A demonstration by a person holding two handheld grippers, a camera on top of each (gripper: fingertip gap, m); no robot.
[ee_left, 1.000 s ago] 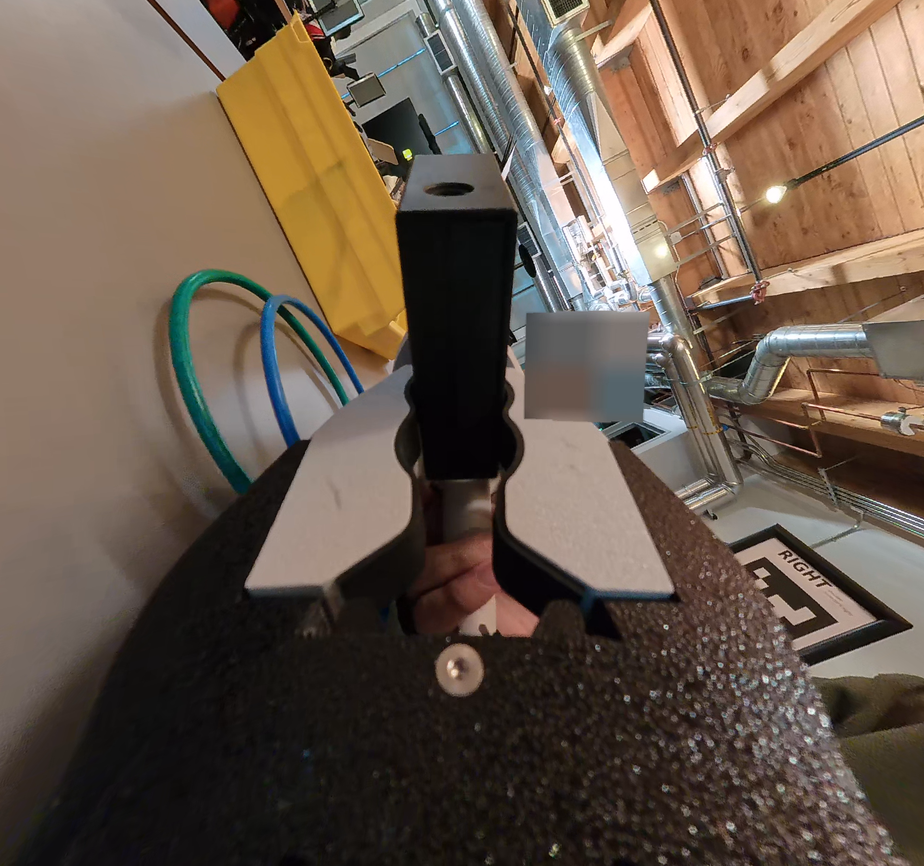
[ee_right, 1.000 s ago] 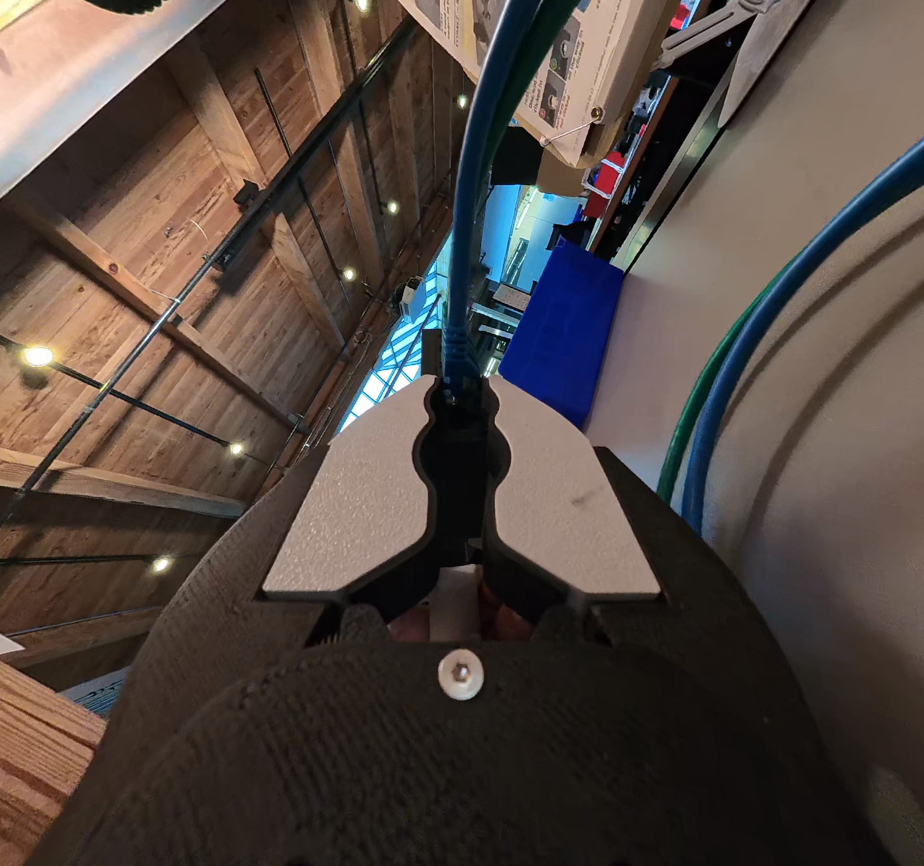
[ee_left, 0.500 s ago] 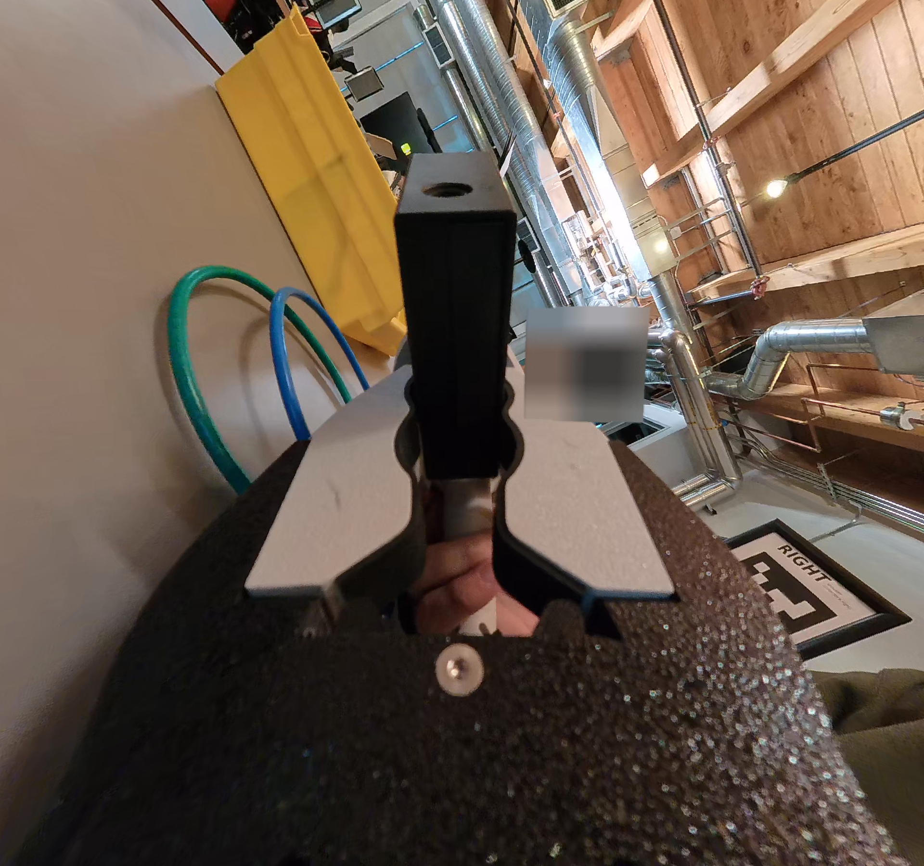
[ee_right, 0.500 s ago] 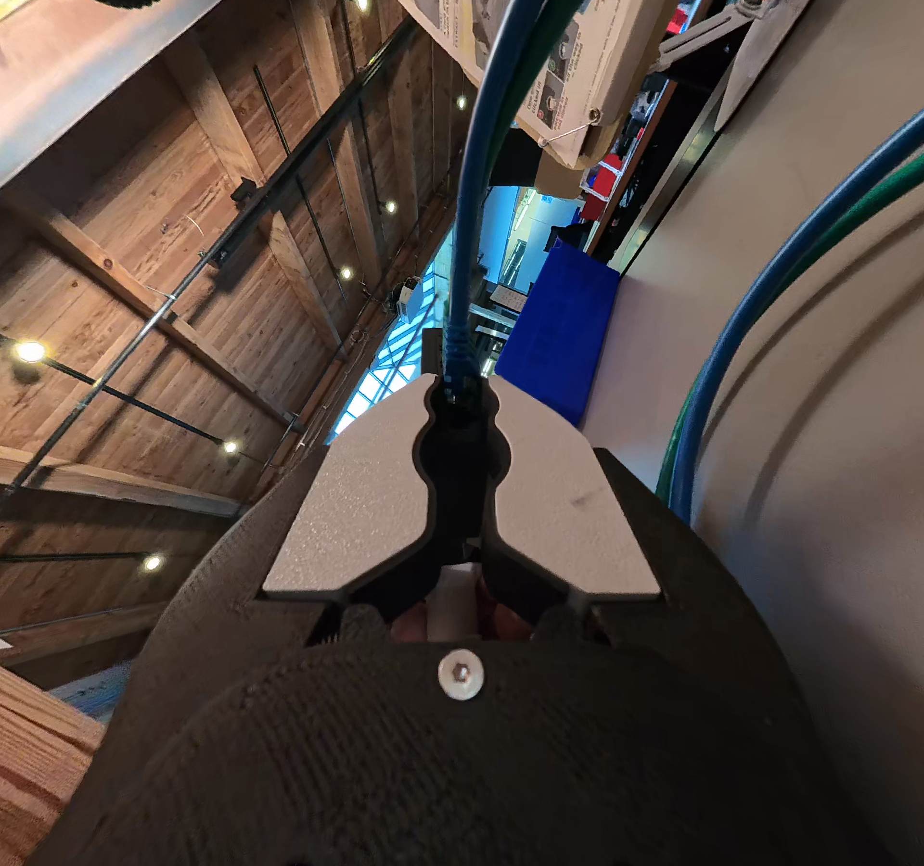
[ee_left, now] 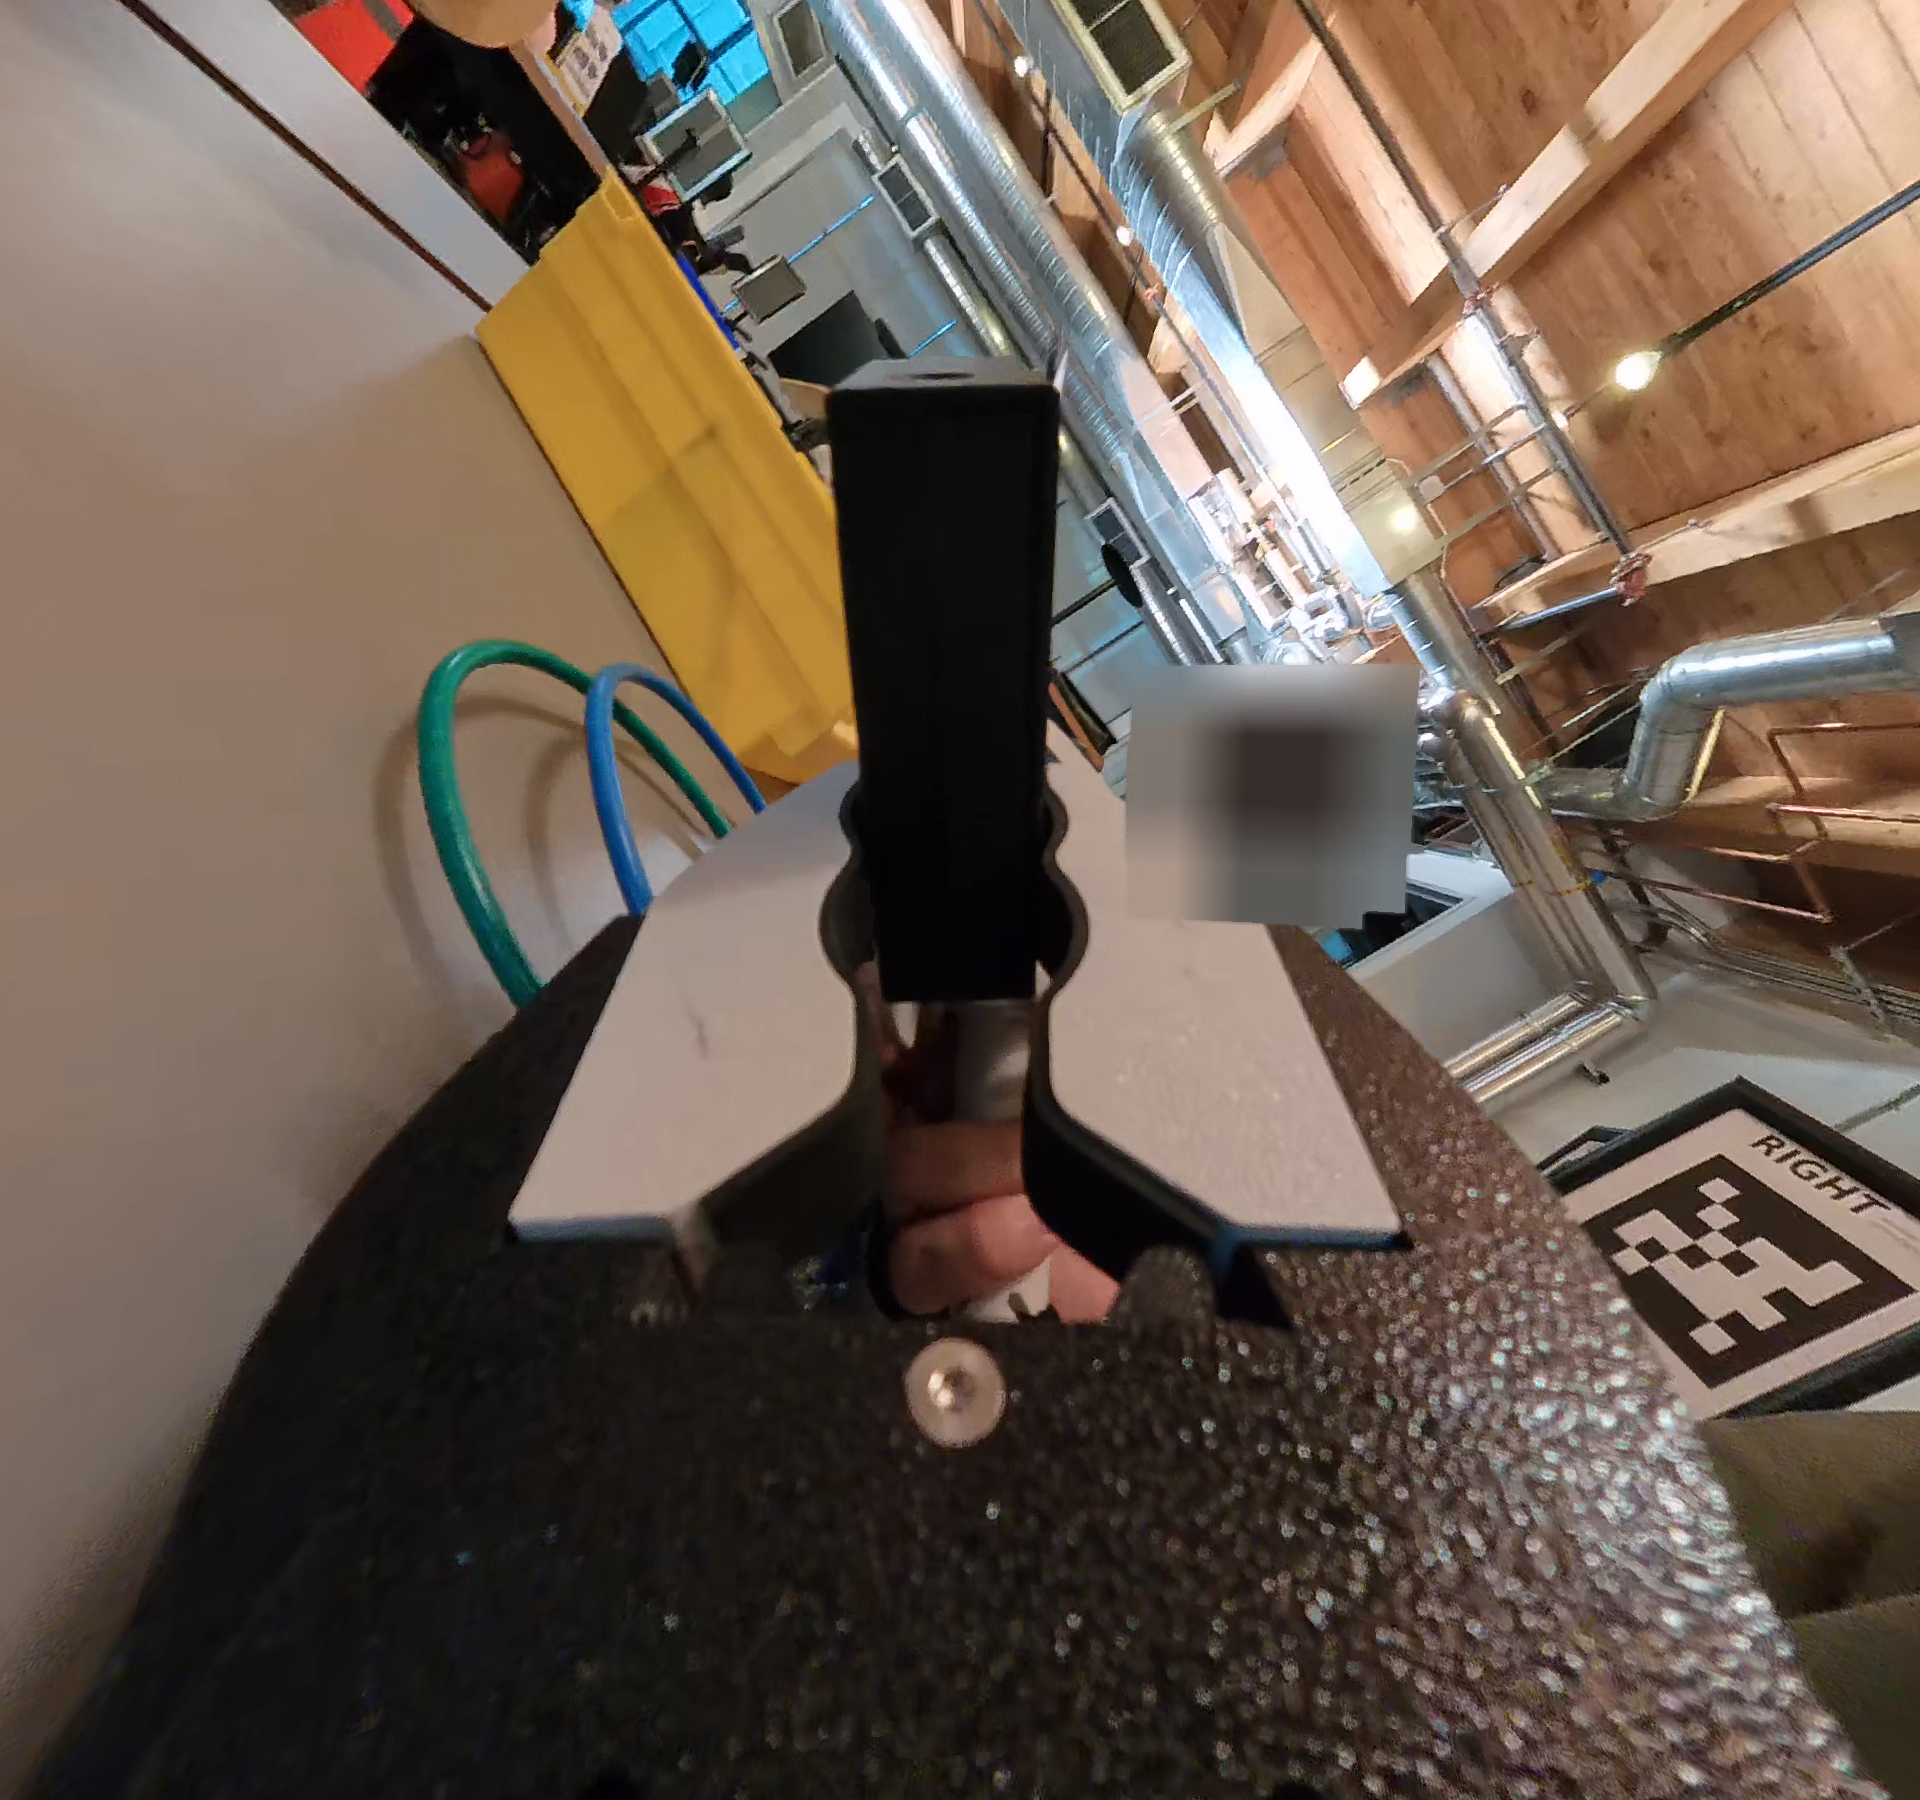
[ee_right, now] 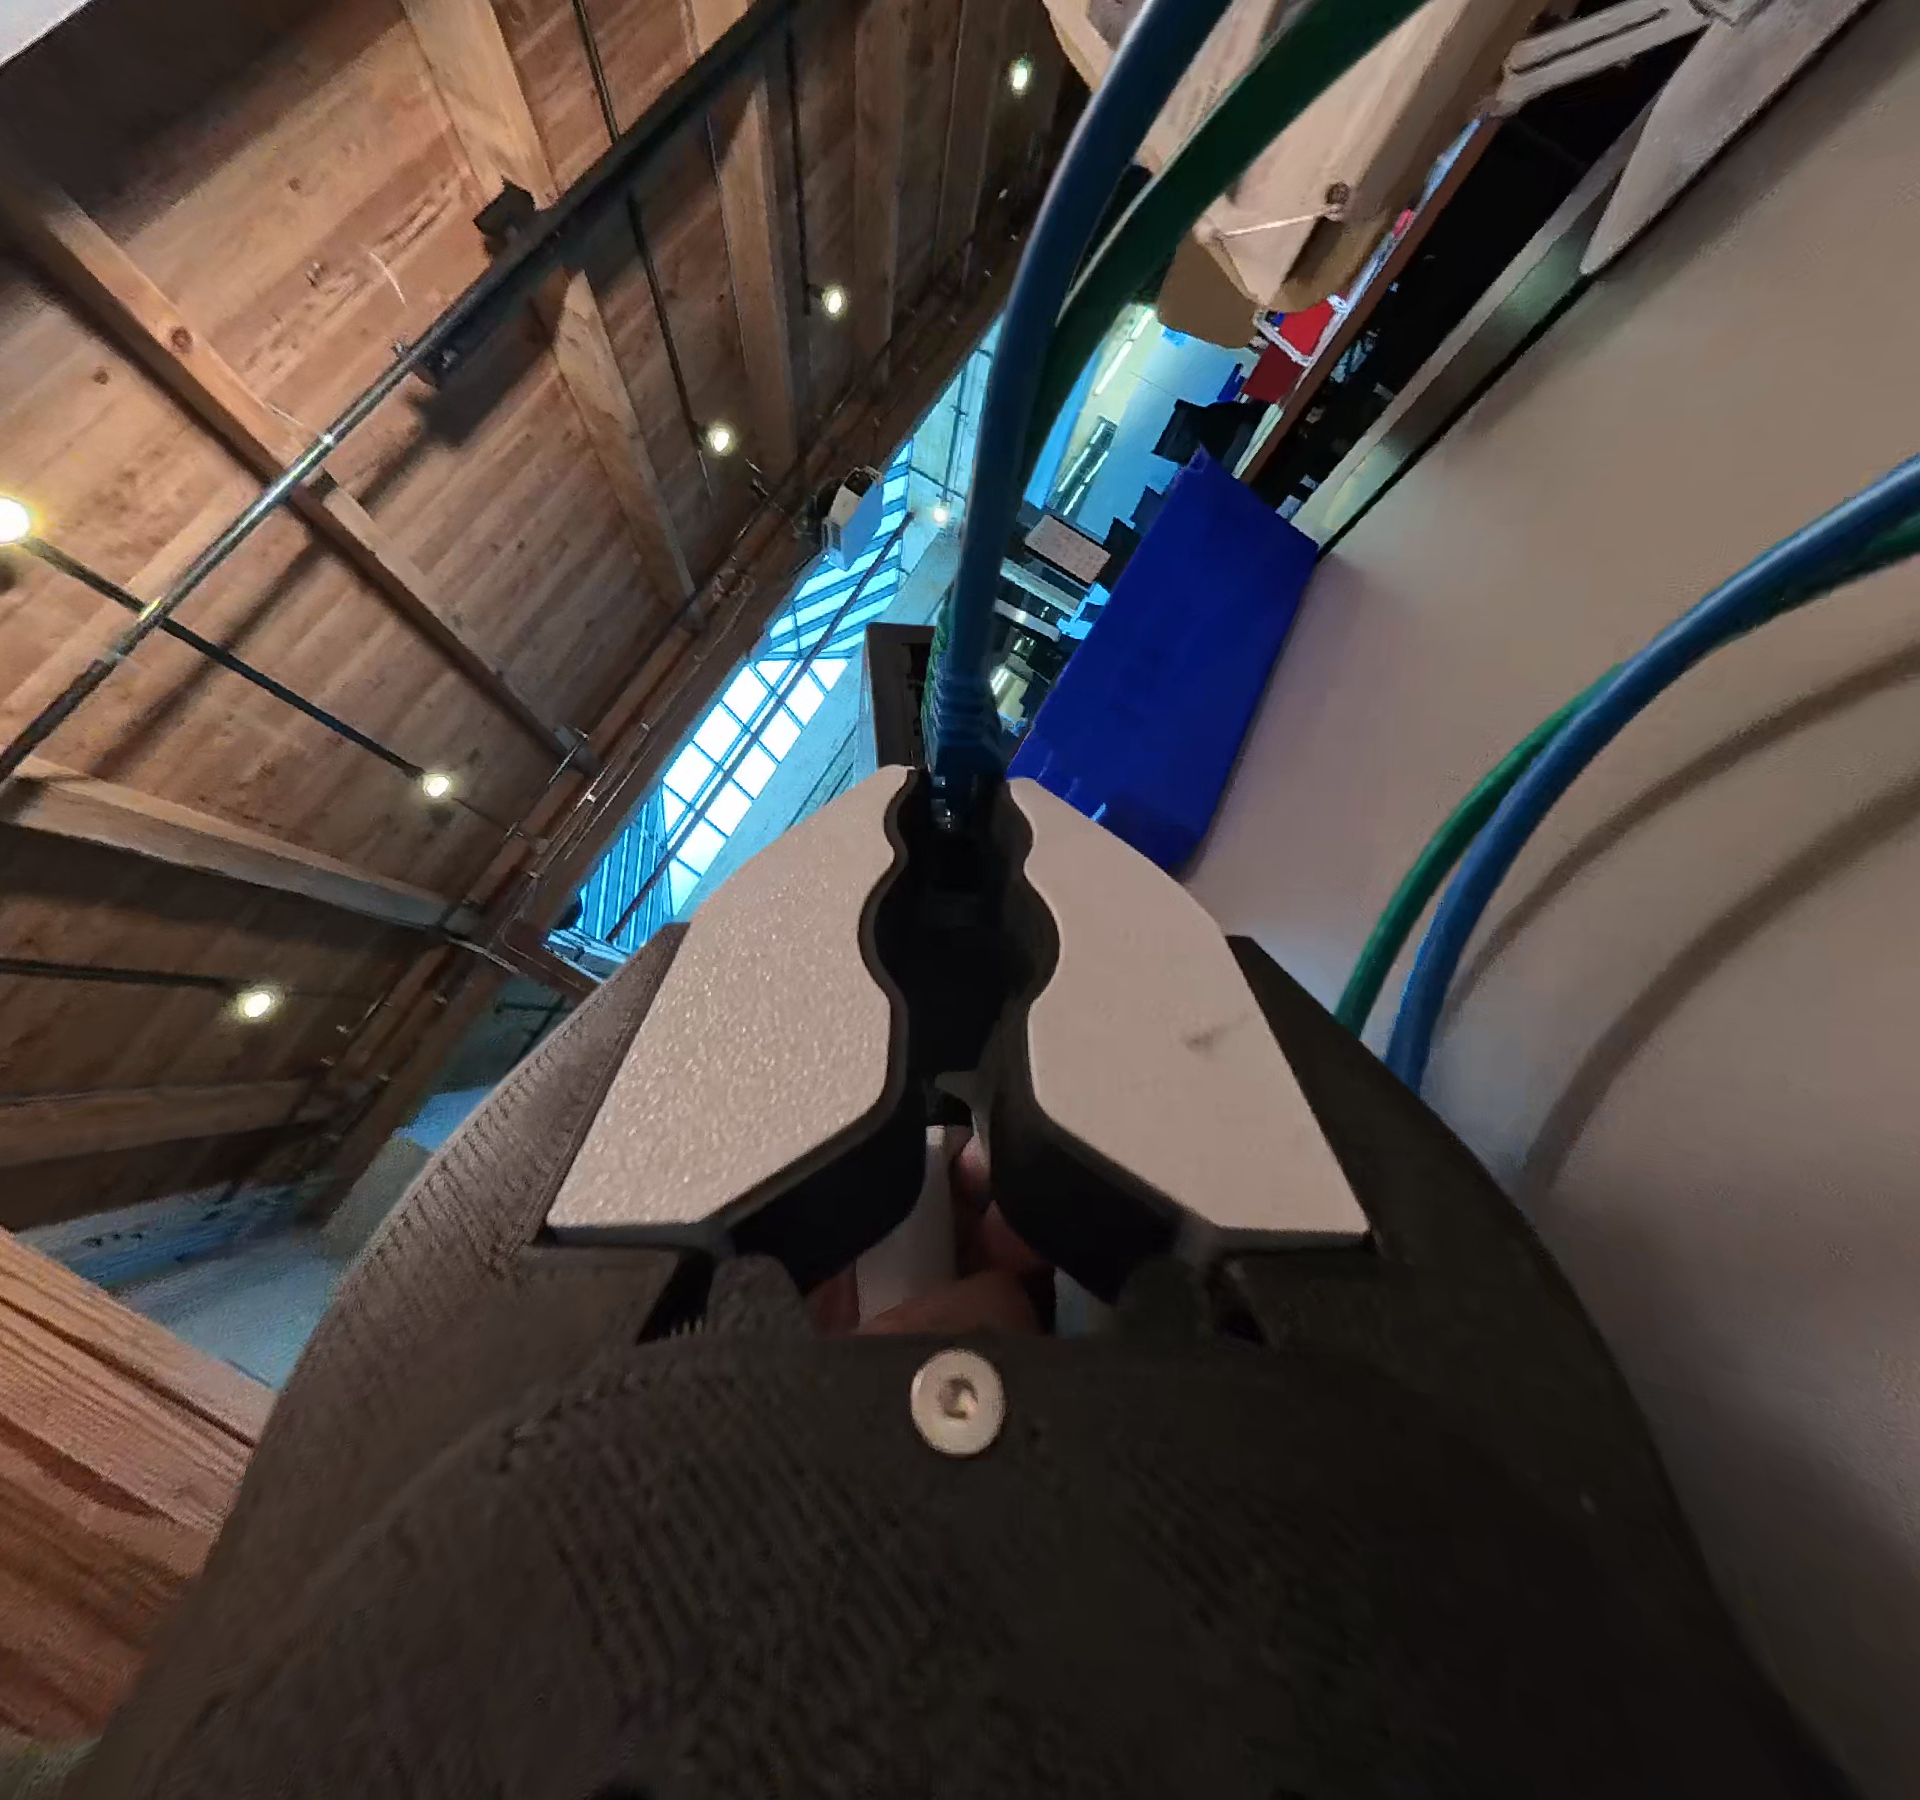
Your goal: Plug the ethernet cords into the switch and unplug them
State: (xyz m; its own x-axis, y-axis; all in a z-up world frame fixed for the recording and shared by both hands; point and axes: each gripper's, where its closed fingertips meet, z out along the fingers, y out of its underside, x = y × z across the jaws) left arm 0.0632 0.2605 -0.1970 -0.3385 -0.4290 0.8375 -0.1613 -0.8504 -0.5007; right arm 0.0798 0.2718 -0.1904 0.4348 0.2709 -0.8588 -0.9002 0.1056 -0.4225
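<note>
In the left wrist view my left gripper point(ee_left: 951, 815) is shut on the black box-shaped switch point(ee_left: 940, 628), which sticks out forward between the fingers. A green cord point(ee_left: 457, 815) and a blue cord point(ee_left: 613, 794) loop over the beige table point(ee_left: 208, 607) to its left. In the right wrist view my right gripper point(ee_right: 958, 794) is shut on the blue cord's plug end point(ee_right: 961, 711). The blue cord point(ee_right: 1023, 348) rises from it, with the green cord point(ee_right: 1299, 57) behind. A black edge of the switch point(ee_right: 891, 690) shows beside the plug. I cannot tell whether the plug sits in a port.
A yellow bin point(ee_left: 665, 524) stands on the table behind the switch. A blue bin point(ee_right: 1164, 649) stands at the table's edge in the right wrist view. The other gripper's square tag point(ee_left: 1745, 1241) shows at the lower right of the left wrist view.
Both views have shifted. In the left wrist view the switch now looks longer. In the right wrist view a black edge of the switch has appeared beside the blue plug. Both grips are unchanged.
</note>
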